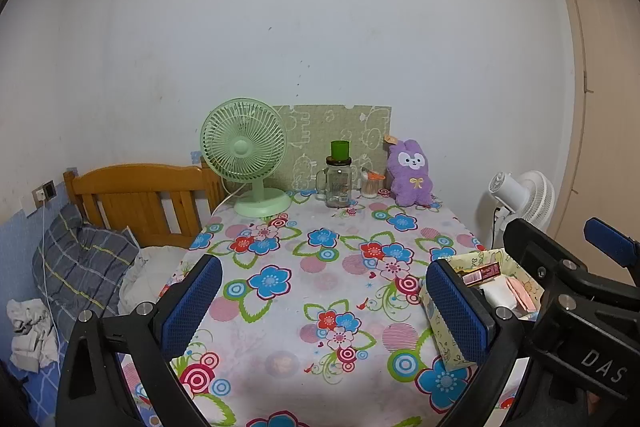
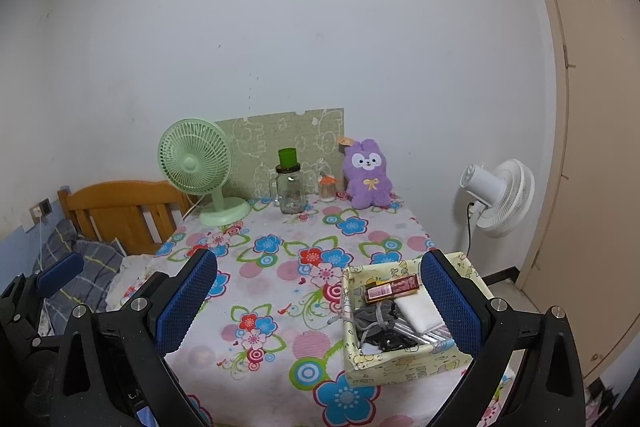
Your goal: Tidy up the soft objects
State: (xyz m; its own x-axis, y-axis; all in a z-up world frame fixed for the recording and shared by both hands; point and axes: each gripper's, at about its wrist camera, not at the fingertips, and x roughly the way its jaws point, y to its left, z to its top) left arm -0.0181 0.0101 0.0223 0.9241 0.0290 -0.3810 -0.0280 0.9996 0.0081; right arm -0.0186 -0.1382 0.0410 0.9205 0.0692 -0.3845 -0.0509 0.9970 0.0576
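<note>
A purple plush bunny (image 1: 412, 175) sits upright at the table's far right edge against the wall; it also shows in the right wrist view (image 2: 366, 175). A yellow patterned box (image 2: 404, 359) at the table's front right holds grey and white soft items (image 2: 380, 319) and a red packet (image 2: 394, 287); the box also shows in the left wrist view (image 1: 444, 339). My left gripper (image 1: 326, 305) is open and empty above the floral tablecloth. My right gripper (image 2: 320, 301) is open and empty, its right finger over the box.
A green desk fan (image 1: 244, 155), a glass jar with a green cup on top (image 1: 339, 179) and a small cotton-swab jar (image 1: 371, 183) stand at the back. A white floor fan (image 2: 500, 197) stands right of the table. A bed with a wooden headboard (image 1: 140, 199) lies left.
</note>
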